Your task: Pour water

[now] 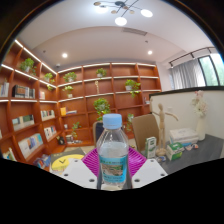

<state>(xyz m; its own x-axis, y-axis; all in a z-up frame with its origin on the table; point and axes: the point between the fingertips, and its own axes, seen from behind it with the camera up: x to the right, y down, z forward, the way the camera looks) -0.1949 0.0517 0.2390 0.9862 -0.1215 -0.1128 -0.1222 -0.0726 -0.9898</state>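
From the gripper view, I have the gripper (113,172) clenched on a water bottle (113,152), its pink pads (92,160) pressing the bottle's sides. The bottle stands upright between my fingers, blue cap (113,121) on top. Beyond it I see lit wooden shelves (90,100) with plants and books, a chair (146,128), and a desk (195,150) with a small wooden figure (197,105)

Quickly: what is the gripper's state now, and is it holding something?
Gripper: shut on the bottle, a finger pressing each side.
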